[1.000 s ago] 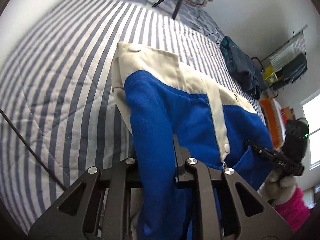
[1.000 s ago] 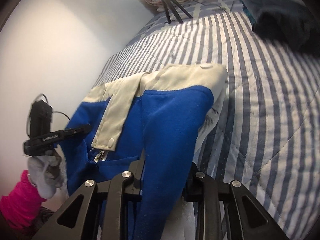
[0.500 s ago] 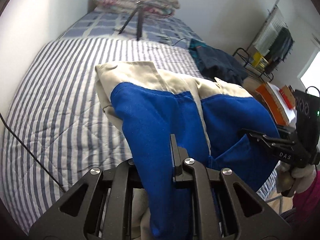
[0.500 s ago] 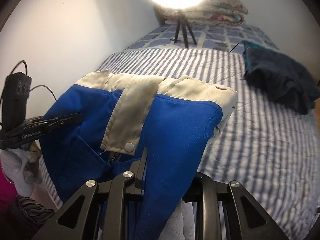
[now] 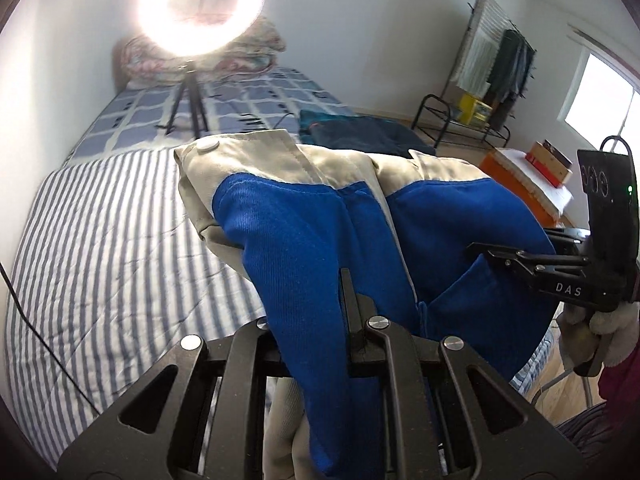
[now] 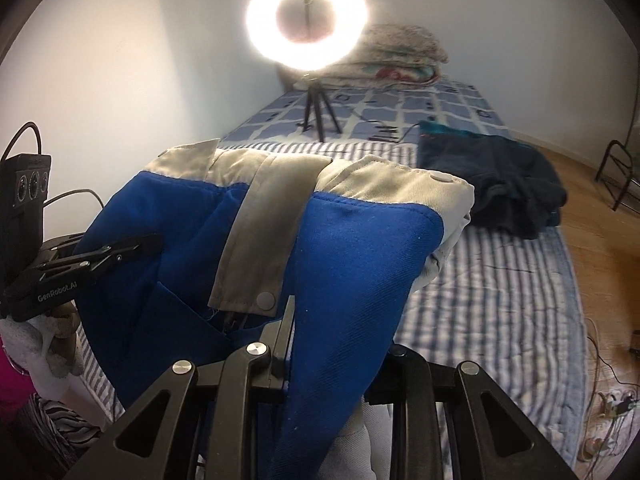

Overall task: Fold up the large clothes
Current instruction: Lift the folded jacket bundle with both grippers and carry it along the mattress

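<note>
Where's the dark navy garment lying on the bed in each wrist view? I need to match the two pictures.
Left wrist: dark navy garment sits upper centre, just behind the held jacket's beige collar.
Right wrist: it lies right of centre, on the striped bed cover.
Shared landmark: the ring light on its tripod.

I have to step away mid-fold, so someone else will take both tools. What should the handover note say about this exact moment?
Left tool: shut on the blue and beige jacket, with blue cloth running between its fingers.
Right tool: shut on the same jacket, at the other side.
Jacket: held up between the two tools above the striped bed cover; its beige collar end points toward the ring light. Whether any of it touches the bed I cannot tell.
Also on the bed: a dark garment, lying apart from the jacket.
Done: jacket gripped at two points.
Left: lay it flat, fold it.
</note>
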Motion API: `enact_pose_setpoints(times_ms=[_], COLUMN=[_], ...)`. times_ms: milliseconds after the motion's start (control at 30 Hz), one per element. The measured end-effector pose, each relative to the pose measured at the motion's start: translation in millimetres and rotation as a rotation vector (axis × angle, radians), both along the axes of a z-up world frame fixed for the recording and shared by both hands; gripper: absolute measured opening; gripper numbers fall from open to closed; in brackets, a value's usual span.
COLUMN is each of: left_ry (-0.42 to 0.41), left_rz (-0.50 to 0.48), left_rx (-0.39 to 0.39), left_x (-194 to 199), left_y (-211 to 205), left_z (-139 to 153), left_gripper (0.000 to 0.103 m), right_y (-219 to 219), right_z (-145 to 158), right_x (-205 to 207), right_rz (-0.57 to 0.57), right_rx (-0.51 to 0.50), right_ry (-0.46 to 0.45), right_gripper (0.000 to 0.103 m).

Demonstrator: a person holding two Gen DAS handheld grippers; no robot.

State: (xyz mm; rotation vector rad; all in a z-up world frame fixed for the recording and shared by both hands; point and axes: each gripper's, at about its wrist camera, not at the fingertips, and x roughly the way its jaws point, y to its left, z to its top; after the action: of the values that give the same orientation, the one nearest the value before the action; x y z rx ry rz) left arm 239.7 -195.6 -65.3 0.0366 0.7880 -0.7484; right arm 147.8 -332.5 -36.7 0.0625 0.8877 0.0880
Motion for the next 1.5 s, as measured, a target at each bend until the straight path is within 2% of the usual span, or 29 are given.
enact_pose_setpoints(times_ms=[233, 400, 700, 1100, 1333, 1500], left_ry=[0.032, 0.011, -0.021, -0.088, -0.125, -0.135], left_rz=[-0.047, -0.071, -0.099, -0.127, -0.118, -0.11], left_rx=[-0.014, -0.022, -0.089, -0.154, -0.157, -0.139], left_x=[21.5, 41.6, 95.1, 185.6, 228.2, 252.3], left_y=[-46.2, -79.7, -140.3, -226.4, -269.3, -292.9], left_z=[-4.3, 0.4, 4.7, 24.9, 32.9, 27.3], left_gripper=[0.011, 0.011, 0.01, 0.01, 0.01, 0.01], right_y=[-32.9, -55.4, -111.9, -199.4, -241.3, -266.1], right_z=[-0.3, 5.6, 19.1, 43.8, 57.5, 50.7], right_x=[3.7, 16.6, 55.1, 139.5, 195.6, 225.3], right_rz=[-0.053, -0.075, -0.102, -0.151, -0.179, -0.196], right_rx=[-0.044, -0.093, -0.131, -0.121, -0.116, -0.088], right_ry=[0.006, -0.009, -0.059, -0.134, -0.163, -0.167], right_gripper=[0.023, 0.023, 0.023, 0.023, 0.023, 0.022])
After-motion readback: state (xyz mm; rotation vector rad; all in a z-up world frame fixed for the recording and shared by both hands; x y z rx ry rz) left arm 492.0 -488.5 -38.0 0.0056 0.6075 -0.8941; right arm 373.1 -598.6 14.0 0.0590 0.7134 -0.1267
